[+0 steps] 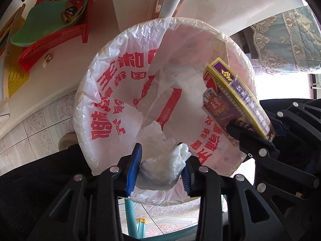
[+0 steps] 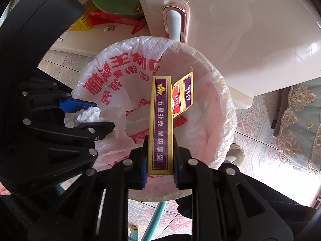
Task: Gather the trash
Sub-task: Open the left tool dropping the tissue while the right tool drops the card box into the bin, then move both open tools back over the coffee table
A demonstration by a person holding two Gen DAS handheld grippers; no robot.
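While both loads hang over the lined bin (image 1: 96, 92), the left claw (image 1: 160, 167) grips a tissue (image 1: 162, 166), the right claw (image 2: 160, 160) a card box (image 2: 160, 124), neither dropped yet.

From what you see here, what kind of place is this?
Probably a room in a home: patterned floor tiles, a bag-lined trash bin beside a white table, and a red plastic basket on it.

A home: patterned floor tiles (image 2: 258, 120), lace-trimmed quilted cover (image 1: 291, 40).

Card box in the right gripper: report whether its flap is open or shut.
Open. The card box has its end flap folded out, over the lined bin.
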